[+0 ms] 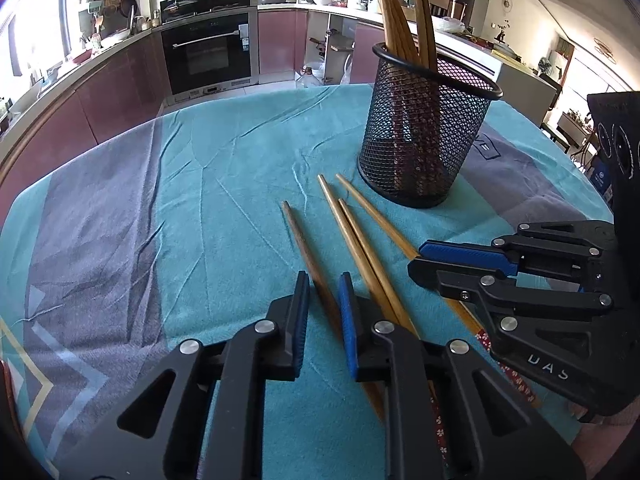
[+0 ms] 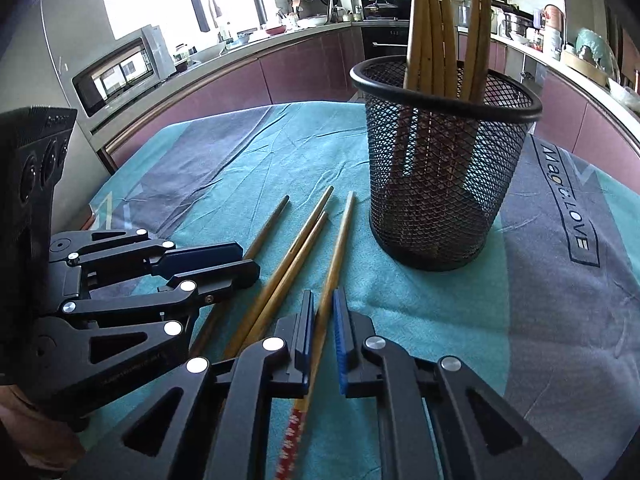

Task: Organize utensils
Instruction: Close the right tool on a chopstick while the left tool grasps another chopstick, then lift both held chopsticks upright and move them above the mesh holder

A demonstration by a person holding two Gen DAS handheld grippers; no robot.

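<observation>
A black mesh holder (image 1: 424,140) (image 2: 440,184) with several wooden chopsticks upright in it stands on the teal cloth. Several loose chopsticks lie side by side in front of it. My left gripper (image 1: 323,280) (image 2: 250,260) straddles the dark leftmost chopstick (image 1: 298,236) (image 2: 268,224); its jaws are narrow, with cloth still showing beside the stick. My right gripper (image 2: 323,296) (image 1: 416,259) is shut on the rightmost chopstick (image 2: 342,232) (image 1: 376,216), which has a red flowered end. Two light chopsticks (image 1: 352,240) (image 2: 296,252) lie between the grippers.
The teal and grey tablecloth (image 1: 200,200) is creased and covers the whole table. The two grippers sit close together, about a hand's width apart. Beyond the table's far edge run purple kitchen cabinets and an oven (image 1: 208,52).
</observation>
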